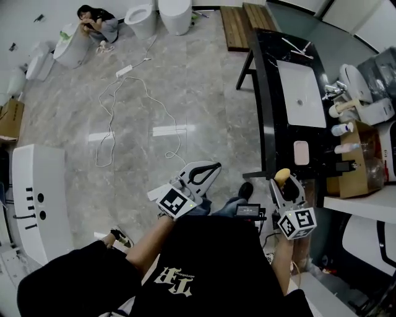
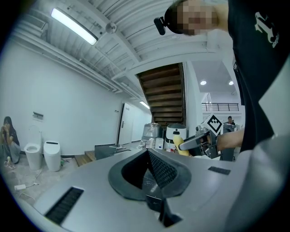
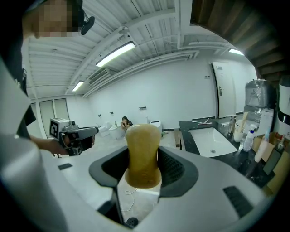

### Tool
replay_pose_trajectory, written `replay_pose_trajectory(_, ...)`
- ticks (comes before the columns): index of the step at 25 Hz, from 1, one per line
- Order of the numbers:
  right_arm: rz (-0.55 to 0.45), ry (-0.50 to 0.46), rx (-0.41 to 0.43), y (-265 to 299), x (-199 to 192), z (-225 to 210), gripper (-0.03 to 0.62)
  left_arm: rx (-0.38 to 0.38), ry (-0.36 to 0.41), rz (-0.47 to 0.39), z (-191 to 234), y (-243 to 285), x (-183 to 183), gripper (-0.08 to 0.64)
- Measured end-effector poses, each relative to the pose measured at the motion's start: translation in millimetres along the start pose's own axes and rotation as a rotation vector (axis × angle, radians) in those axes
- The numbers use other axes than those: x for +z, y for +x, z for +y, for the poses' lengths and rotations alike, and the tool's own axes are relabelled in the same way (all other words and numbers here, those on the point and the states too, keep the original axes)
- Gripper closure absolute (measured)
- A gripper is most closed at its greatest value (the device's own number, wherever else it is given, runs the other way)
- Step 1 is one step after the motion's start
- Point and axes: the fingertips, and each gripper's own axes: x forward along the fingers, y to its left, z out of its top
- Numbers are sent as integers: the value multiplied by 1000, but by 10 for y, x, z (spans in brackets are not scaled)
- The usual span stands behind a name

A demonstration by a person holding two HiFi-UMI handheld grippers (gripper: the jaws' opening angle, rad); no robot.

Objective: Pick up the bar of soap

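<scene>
The right gripper [image 3: 143, 168] is clenched on the soap [image 3: 143, 156], a tan, rounded bar standing upright between the jaws, whose ribbed pads press into both its sides and cover them. The bar's top sticks up clear of the jaws and its lower end hangs free over the pale floor. In the head view only a small tan tip shows above this gripper; the rest is hidden by the gripper body and marker cube. The left gripper [image 2: 149, 170] is empty, with its jaws drawn together into a closed wedge. It is held out over the floor [image 1: 154, 80], well apart from the right one. The person's black shirt [image 1: 210, 266] covers most of both forearms. To the right runs a black counter [image 1: 272, 93] with a white sink [image 1: 300, 93] and a pink tray [image 1: 301, 152] lying flat on it; its near end is hidden behind the right gripper. Bottles [image 1: 341, 129] and a box [image 1: 362, 162] crowd the edge beyond the counter, too small to read. Far off, a person [image 1: 96, 21] sits on the floor beside toilets [image 1: 141, 18], and a white cable [image 1: 111, 117] trails across the tiles.
</scene>
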Motion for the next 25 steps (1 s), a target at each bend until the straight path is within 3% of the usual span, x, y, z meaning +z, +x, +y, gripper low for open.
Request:
replay_pose_trajectory(8, -71, -24, 10, -130, 144, 34, 390, 31, -19, 3, 8, -10, 36, 551)
replay_pose_trajectory(17, -109, -2, -43, -621, 69, -621, 390, 0, -18, 21, -336, 667, 15, 551)
replay_pose_trajectory(25, -142, 8, -82, -1060, -52, -1111, 390, -78, -25, 40, -865, 1220, -101, 551)
